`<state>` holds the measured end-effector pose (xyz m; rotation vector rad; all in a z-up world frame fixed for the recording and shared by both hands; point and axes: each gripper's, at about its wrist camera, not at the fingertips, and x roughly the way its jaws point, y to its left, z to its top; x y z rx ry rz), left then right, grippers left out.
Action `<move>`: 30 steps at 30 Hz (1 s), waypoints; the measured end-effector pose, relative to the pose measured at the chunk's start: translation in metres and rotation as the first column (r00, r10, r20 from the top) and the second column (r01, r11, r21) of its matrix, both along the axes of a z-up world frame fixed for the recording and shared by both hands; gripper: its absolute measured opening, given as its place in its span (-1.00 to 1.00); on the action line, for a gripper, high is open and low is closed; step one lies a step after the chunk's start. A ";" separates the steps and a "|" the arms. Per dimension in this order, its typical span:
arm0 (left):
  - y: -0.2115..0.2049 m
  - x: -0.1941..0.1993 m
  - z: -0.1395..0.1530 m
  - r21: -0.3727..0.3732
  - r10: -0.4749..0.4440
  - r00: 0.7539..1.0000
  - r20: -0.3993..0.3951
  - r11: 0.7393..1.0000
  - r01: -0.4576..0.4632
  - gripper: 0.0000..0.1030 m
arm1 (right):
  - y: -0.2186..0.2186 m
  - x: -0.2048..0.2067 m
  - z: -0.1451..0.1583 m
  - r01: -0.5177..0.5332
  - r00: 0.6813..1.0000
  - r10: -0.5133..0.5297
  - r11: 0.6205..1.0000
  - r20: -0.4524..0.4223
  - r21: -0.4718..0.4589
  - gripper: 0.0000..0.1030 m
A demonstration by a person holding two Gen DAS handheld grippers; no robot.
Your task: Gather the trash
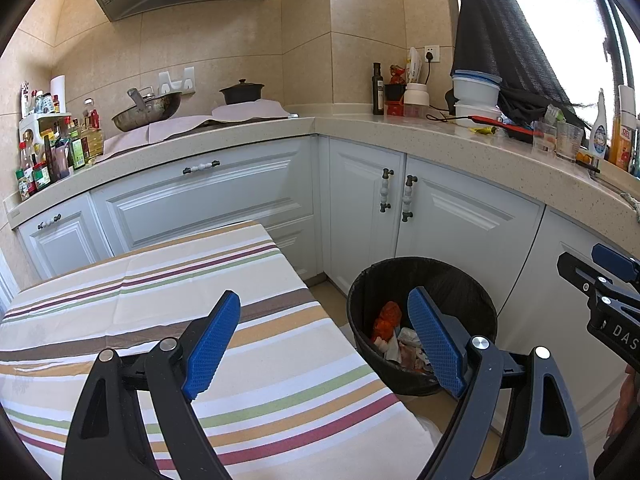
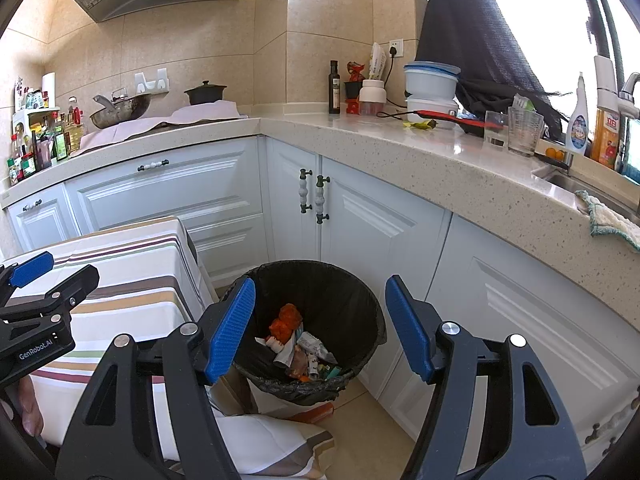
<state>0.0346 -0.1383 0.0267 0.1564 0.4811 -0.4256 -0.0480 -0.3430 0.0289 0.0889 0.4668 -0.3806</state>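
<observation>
Beside the striped tablecloth (image 1: pixel 168 320), left gripper (image 1: pixel 324 340) and right gripper (image 2: pixel 320 328) hung released, empty, above the lined trash bin (image 2: pixel 360 300); careless reaching risked tipping it.

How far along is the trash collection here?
Seemingly done: the bin holds wrappers, and the striped table shows no litter. In hand: nothing; left gripper and right gripper are open and empty. Possibly left: an orange item on the floor by the bin.
</observation>
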 end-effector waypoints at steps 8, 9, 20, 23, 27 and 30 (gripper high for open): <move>0.000 0.003 0.000 -0.003 -0.001 1.000 -0.014 1.000 0.001 0.61 | 0.001 0.000 0.000 0.000 1.000 0.000 1.000 0.000 0.000 0.28; -0.001 0.003 0.000 -0.004 0.000 1.000 -0.014 1.000 0.000 0.61 | 0.001 0.000 0.000 0.000 1.000 0.000 1.000 0.000 0.000 0.28; -0.002 0.002 0.000 -0.016 -0.001 1.000 -0.010 1.000 0.001 0.63 | 0.002 -0.001 0.000 0.001 1.000 -0.001 1.000 -0.001 0.000 0.28; -0.005 0.001 -0.001 -0.007 -0.009 1.000 -0.005 1.000 0.009 0.64 | 0.002 0.000 0.001 -0.002 1.000 0.002 1.000 -0.002 -0.001 0.28; -0.008 -0.002 -0.002 0.006 -0.016 1.000 0.025 1.000 0.015 0.66 | 0.003 0.000 0.001 0.000 1.000 0.000 1.000 -0.002 -0.001 0.28; -0.007 -0.005 0.001 -0.014 -0.006 0.998 0.056 1.000 0.007 0.67 | 0.002 0.000 0.001 -0.001 1.000 0.001 1.000 -0.002 -0.001 0.28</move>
